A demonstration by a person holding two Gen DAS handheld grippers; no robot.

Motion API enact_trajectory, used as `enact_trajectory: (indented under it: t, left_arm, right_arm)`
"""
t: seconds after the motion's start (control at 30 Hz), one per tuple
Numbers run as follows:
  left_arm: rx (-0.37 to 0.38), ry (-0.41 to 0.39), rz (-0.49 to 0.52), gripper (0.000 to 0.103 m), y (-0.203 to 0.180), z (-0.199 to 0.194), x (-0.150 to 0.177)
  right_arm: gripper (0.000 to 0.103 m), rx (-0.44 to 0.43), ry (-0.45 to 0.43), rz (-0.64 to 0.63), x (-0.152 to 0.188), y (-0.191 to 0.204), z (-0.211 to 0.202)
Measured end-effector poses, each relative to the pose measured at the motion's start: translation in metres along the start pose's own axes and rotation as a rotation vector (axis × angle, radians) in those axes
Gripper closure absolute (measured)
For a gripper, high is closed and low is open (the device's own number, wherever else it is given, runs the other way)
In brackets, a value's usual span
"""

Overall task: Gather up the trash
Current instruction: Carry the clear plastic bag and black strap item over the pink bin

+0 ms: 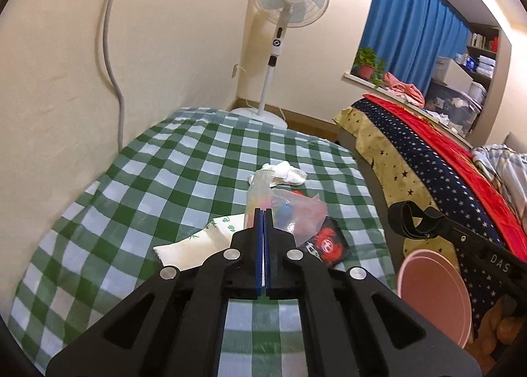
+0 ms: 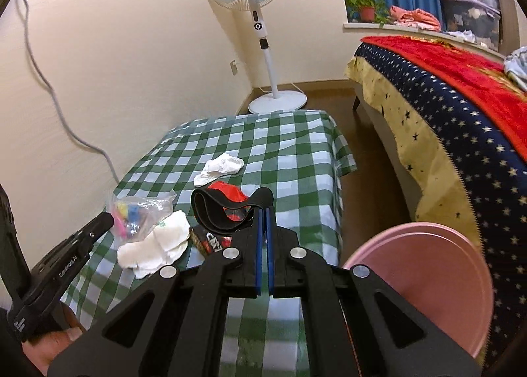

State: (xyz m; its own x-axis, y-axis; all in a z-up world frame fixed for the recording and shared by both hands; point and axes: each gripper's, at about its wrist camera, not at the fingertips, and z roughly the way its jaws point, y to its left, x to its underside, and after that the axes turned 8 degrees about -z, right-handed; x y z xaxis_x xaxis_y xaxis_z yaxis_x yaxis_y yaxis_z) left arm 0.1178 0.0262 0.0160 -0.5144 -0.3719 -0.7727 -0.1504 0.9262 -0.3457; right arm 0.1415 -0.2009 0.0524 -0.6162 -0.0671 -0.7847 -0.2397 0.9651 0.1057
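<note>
Trash lies on a green checked tablecloth (image 1: 164,162). A clear plastic bag (image 1: 290,209) with colourful bits sits right in front of my left gripper (image 1: 263,212), which is shut; in the right wrist view its tip touches the bag (image 2: 138,209). A white tissue pack (image 1: 197,242) lies left of it, a crumpled white tissue (image 1: 286,174) beyond, a black-red wrapper (image 1: 329,243) to the right. My right gripper (image 2: 265,212) is shut and empty above the table, with a black strap (image 2: 224,209) hanging by its tip over a red wrapper (image 2: 230,194).
A pink bin (image 2: 428,284) stands on the floor right of the table, beside a bed (image 2: 461,113) with a starred cover. A standing fan (image 2: 260,31) is in the far corner. A grey cable (image 1: 112,47) runs down the wall.
</note>
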Motion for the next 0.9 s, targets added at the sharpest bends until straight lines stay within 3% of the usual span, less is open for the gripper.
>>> enact_trajectory:
  t: [0.57, 0.9]
  left_arm:
    - [0.078, -0.013, 0.13, 0.103, -0.036, -0.073, 0.02]
    - [0.123, -0.015, 0.152, 0.103, -0.051, -0.074, 0.036]
  right_arm:
    - [0.101, 0.047, -0.06, -0.039, 0.019, -0.009, -0.113]
    - [0.101, 0.136, -0.07, 0.031, 0.048, -0.041, -0.125]
